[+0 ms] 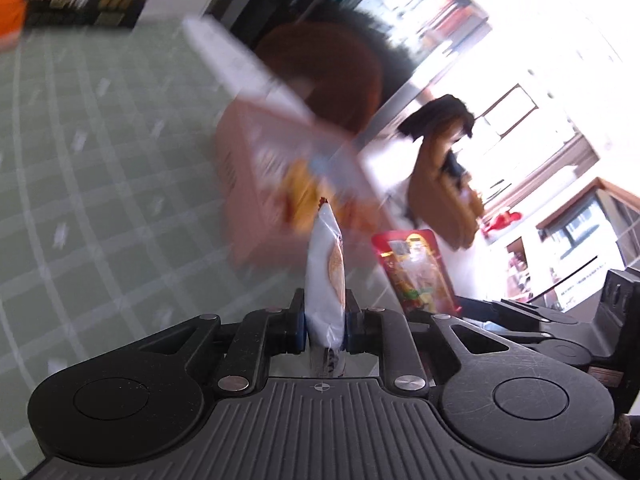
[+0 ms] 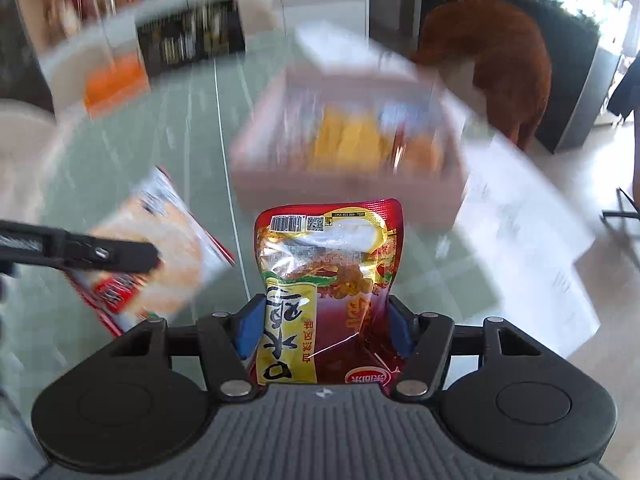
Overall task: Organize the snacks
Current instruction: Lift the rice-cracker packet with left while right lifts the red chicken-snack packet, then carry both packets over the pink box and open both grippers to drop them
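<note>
My left gripper (image 1: pixel 325 322) is shut on a white snack packet (image 1: pixel 326 272), held edge-on above the green mat; the same packet (image 2: pixel 160 248) shows at the left of the right wrist view. My right gripper (image 2: pixel 326 324) is shut on a red and yellow snack pouch (image 2: pixel 328 280), which also shows in the left wrist view (image 1: pixel 416 272). Ahead of both stands an open pink cardboard box (image 2: pixel 348 184) with yellow and orange snack packs inside; it also shows in the left wrist view (image 1: pixel 256 184). Both views are motion-blurred.
A green grid mat (image 1: pixel 80 160) covers the table. A brown round-backed chair (image 2: pixel 508 60) stands behind the box. An orange object (image 2: pixel 116 80) and a dark shelf unit (image 2: pixel 188 36) lie at the far left. White sheets (image 2: pixel 520 220) lie right of the box.
</note>
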The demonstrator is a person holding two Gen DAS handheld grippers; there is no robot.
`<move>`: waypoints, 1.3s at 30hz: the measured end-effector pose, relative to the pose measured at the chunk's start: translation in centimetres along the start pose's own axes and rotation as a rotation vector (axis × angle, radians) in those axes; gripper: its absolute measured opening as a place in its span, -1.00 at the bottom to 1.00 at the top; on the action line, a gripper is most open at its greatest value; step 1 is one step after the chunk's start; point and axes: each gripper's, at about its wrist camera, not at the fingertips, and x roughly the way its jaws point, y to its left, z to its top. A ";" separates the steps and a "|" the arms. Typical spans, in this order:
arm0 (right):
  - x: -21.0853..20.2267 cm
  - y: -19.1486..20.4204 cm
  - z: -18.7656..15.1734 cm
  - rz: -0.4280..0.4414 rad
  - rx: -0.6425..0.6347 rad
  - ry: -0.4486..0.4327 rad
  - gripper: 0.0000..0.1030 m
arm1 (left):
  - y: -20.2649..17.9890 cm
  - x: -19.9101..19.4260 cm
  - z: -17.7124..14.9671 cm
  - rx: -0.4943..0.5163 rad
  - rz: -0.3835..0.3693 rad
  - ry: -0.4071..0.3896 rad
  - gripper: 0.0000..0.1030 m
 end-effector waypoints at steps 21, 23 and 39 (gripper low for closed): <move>-2.1 -6.0 9.5 -0.082 0.106 -0.192 0.24 | 3.2 3.8 7.0 -0.050 0.155 -0.124 -0.54; -0.2 -5.0 10.9 -0.048 0.104 -0.185 0.26 | 3.1 3.5 5.3 -0.033 0.180 -0.096 -0.54; 4.0 -1.0 6.7 -0.108 0.068 -0.078 0.38 | -2.5 2.3 -4.2 0.246 0.326 -0.009 -0.55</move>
